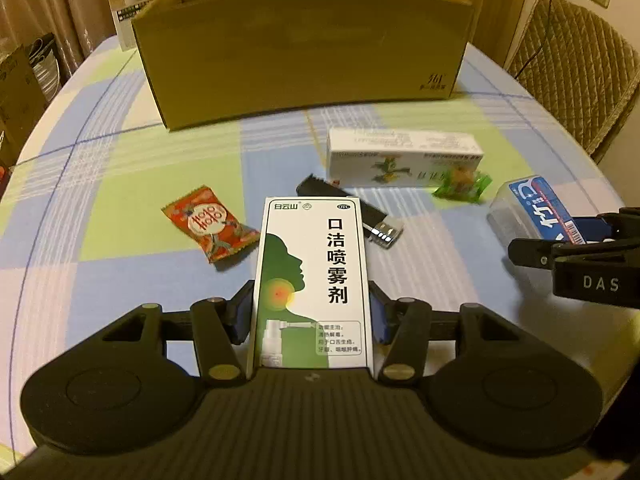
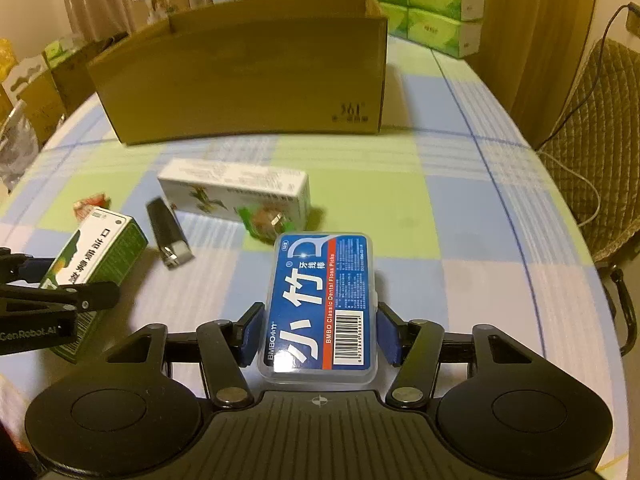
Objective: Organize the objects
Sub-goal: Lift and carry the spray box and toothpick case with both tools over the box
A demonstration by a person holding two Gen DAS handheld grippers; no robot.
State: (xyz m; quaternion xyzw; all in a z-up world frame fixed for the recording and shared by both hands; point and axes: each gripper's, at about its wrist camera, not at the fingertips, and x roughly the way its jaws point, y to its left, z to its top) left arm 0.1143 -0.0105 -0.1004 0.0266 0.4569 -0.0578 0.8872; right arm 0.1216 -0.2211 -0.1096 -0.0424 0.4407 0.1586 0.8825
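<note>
My left gripper is shut on a white and green throat spray box, held upright above the checked tablecloth. My right gripper is shut on a clear floss pick case with a blue label. In the right wrist view the left gripper shows at the left edge with the spray box. On the cloth lie a white medicine box, a black lighter, a red candy and a green candy. An open cardboard box stands behind them.
A quilted chair stands at the table's right side with a cable hanging over it. Stacked green tissue packs and more cartons sit behind and left of the cardboard box. The table edge curves round on both sides.
</note>
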